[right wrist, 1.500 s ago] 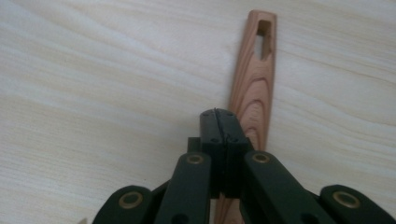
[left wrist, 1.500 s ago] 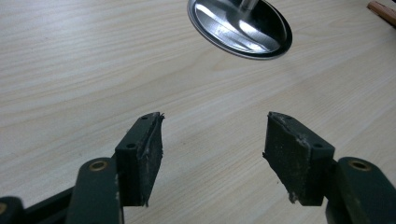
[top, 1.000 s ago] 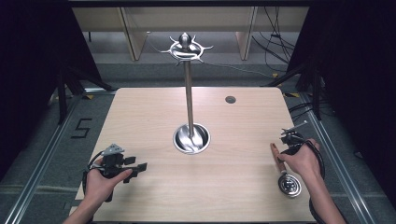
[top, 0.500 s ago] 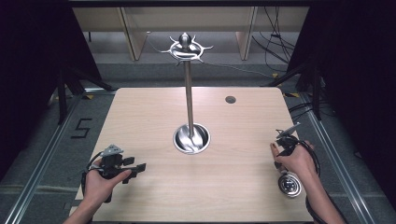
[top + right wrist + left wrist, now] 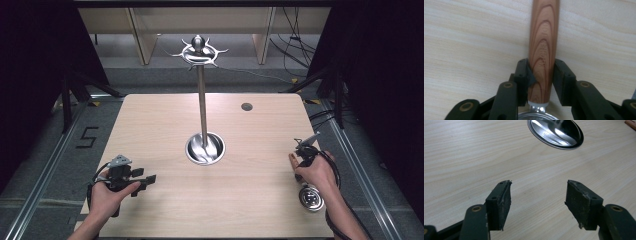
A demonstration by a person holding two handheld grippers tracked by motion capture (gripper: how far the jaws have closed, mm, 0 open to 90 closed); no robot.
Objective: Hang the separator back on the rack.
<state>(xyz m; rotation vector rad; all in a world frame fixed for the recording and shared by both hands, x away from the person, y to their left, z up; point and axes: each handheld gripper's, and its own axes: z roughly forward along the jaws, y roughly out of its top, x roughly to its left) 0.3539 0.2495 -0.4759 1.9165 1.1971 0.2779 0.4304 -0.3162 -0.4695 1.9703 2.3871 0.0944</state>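
A utensil with a wooden handle (image 5: 544,37) and a round metal head (image 5: 311,198) lies flat near the table's right edge. My right gripper (image 5: 541,72) straddles the handle close to the metal collar. Its jaws have just been closing, and both pads now press on the wood. In the high view a hand covers most of the right gripper (image 5: 303,152). My left gripper (image 5: 145,176) rests at the front left with its jaws wide apart over bare wood (image 5: 539,195), nothing between them.
A tall metal stand (image 5: 201,100) with a ring of hooks at its top rises from a shiny round base (image 5: 205,148) at the table's middle. A small dark disc (image 5: 246,106) sits in the tabletop at the back right. Black cables trail from both grippers.
The right hand has shifted slightly over the wooden handle, covering more of it. The left hand and gripper have stayed where they were.
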